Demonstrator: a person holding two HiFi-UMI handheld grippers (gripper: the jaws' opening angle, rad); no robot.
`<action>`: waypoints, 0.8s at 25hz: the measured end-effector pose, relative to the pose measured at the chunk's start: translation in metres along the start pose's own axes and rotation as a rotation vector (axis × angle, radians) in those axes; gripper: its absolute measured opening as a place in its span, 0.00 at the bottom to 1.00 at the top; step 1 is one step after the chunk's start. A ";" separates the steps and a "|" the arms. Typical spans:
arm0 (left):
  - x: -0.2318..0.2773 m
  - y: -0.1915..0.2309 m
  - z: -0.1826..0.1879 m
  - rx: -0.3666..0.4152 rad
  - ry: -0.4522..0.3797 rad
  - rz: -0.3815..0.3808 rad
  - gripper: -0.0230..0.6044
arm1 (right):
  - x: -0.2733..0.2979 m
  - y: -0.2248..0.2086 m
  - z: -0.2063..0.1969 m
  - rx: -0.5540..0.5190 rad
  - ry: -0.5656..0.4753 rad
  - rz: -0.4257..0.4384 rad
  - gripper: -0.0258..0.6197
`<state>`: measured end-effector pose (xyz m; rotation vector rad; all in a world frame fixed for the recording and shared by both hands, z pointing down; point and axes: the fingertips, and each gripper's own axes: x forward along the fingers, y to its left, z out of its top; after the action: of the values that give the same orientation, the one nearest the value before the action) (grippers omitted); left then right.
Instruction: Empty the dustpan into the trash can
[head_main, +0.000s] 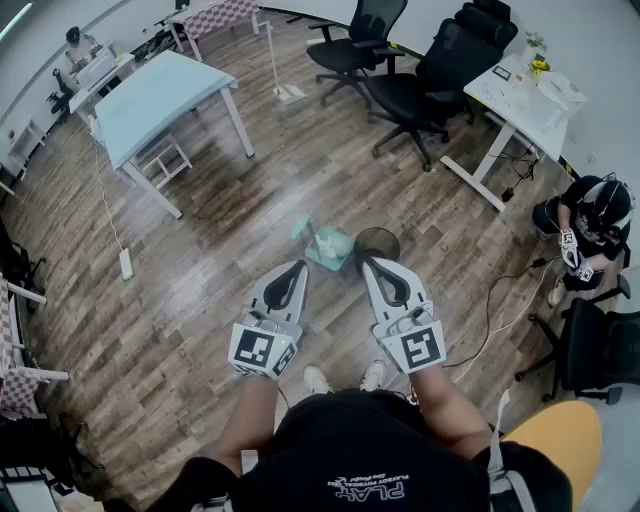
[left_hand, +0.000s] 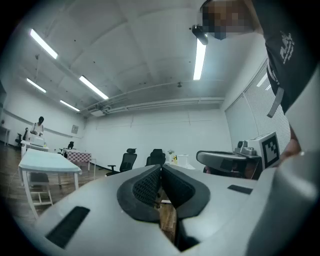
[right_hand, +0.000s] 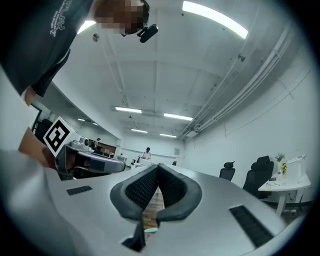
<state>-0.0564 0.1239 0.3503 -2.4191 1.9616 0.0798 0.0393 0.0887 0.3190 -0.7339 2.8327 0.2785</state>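
Note:
A pale green dustpan (head_main: 328, 246) rests on the wooden floor ahead of me, its handle standing up. Right beside it, on its right, stands a small dark round trash can (head_main: 379, 243). My left gripper (head_main: 300, 267) is held level above the floor, just short of the dustpan, jaws shut and empty. My right gripper (head_main: 368, 263) hovers near the trash can's near rim, also shut with nothing in it. In the left gripper view the left gripper (left_hand: 161, 168) shows its pads pressed together. The right gripper (right_hand: 158, 168) looks the same in its own view, tilted slightly upward.
A light blue table (head_main: 160, 95) stands at the back left, black office chairs (head_main: 425, 85) at the back, a white desk (head_main: 525, 95) at the right. A person (head_main: 592, 225) crouches at the right. A power strip (head_main: 127, 264) and cables lie on the floor.

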 end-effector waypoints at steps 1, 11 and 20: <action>-0.002 -0.002 0.000 0.002 0.003 0.004 0.08 | -0.002 0.001 0.001 0.002 -0.003 0.002 0.08; -0.014 -0.008 -0.009 -0.003 0.030 0.012 0.08 | -0.011 0.012 -0.003 0.030 -0.001 0.012 0.08; -0.039 0.017 -0.027 -0.021 0.067 -0.005 0.08 | -0.012 0.037 -0.018 0.072 0.025 -0.028 0.08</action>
<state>-0.0809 0.1573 0.3793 -2.4707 1.9915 0.0191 0.0285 0.1223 0.3437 -0.7666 2.8365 0.1630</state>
